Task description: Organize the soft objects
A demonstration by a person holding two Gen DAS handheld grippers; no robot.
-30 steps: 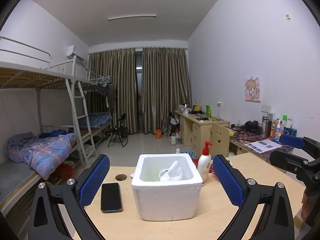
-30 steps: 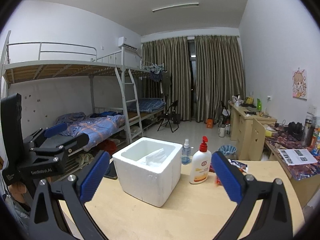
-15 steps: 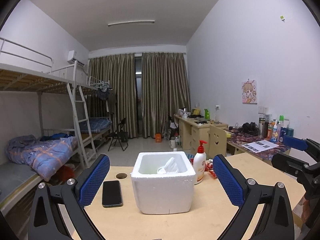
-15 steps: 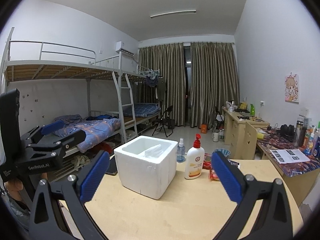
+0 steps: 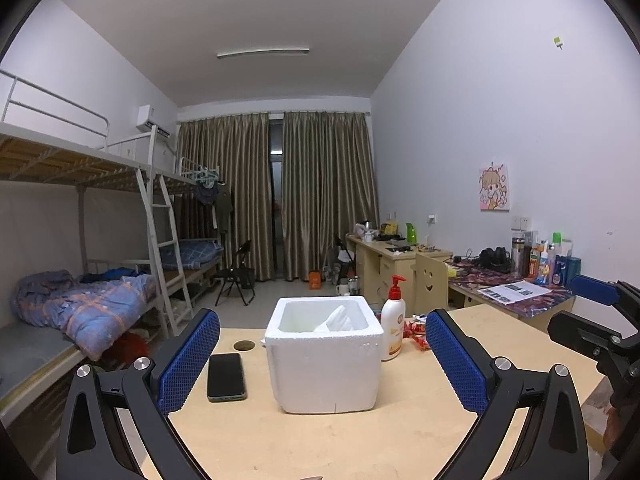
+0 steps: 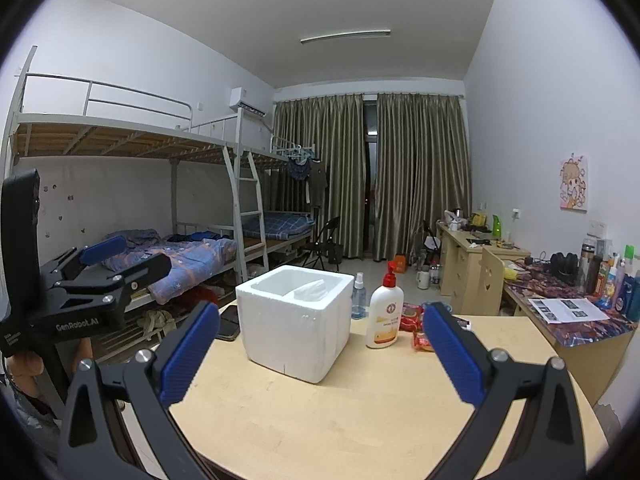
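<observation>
A white foam box (image 5: pixel 324 364) stands on the wooden table (image 5: pixel 320 444), a short way ahead of both grippers. A white soft item (image 5: pixel 335 319) leans inside it against the right wall, also showing over the rim as a white soft item (image 6: pixel 314 291) in the right wrist view. My left gripper (image 5: pixel 322 314) is open and empty, its blue pads framing the box from a distance. My right gripper (image 6: pixel 322 306) is open and empty too, facing the foam box (image 6: pixel 294 324) from the front right. Each gripper appears at the edge of the other's view.
A black phone (image 5: pixel 226 376) lies left of the box near a round cable hole (image 5: pixel 244 345). A lotion pump bottle (image 6: pixel 384 316), a small spray bottle (image 6: pixel 359 296) and red snack packets (image 6: pixel 416 320) sit right of the box. Bunk beds stand left, desks right.
Both grippers have drawn back from the box and sunk lower, so less of its inside shows. Both have stayed open and empty; nothing on the table has moved.
</observation>
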